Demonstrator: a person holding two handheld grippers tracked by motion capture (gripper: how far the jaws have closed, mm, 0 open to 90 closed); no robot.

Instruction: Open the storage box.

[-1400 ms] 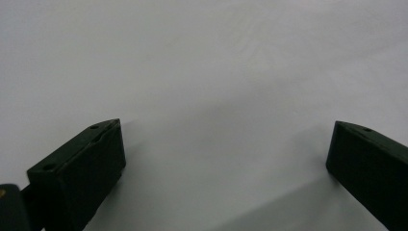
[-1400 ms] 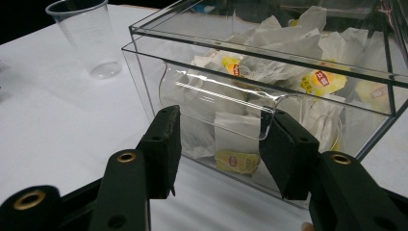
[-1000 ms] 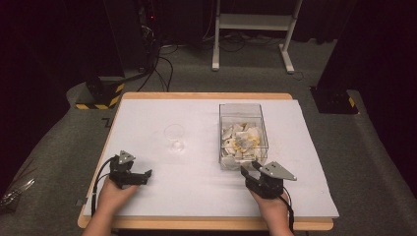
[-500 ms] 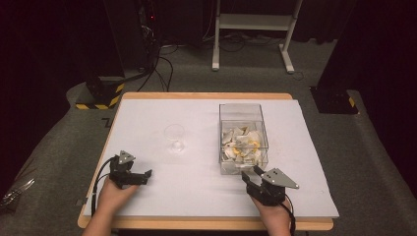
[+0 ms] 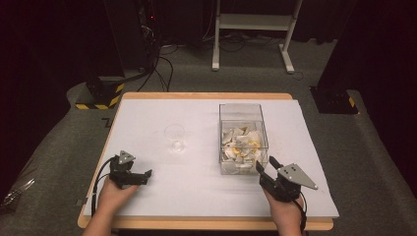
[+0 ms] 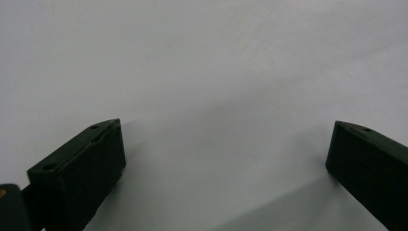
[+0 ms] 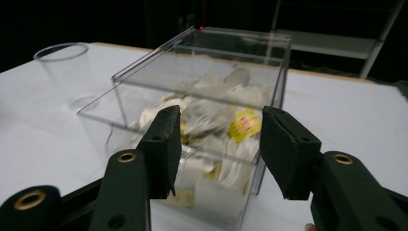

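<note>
Work in hand: the clear acrylic box of paper sachets is being approached by the right gripper; this is being judged from the jaws being pointed at it.

Landmark: the clear acrylic box is being used as the reference for every place below; it is standing upright on the white table cover, open at the top.

Key relation: the box is lying straight ahead of the right gripper, just beyond its jaw tips, with its long axis running away from the person. In the right gripper view the near corner of the box is being framed between the two jaws, the sachets being seen through the wall.

Right gripper state: the jaws of the right gripper are being held partly apart with nothing between the pads; no contact with the box wall is being made out.

Left gripper state: the left gripper is being rested on the cover well to the left of the box, its jaws spread wide and empty, as in its own view.

Nearer hand: the right one, by a wide margin.

Other item: a clear plastic cup is standing upright left of the box, apart from it.

Next move, as judged: a lift over the near rim is being called for before any sachet can be reached.
</note>
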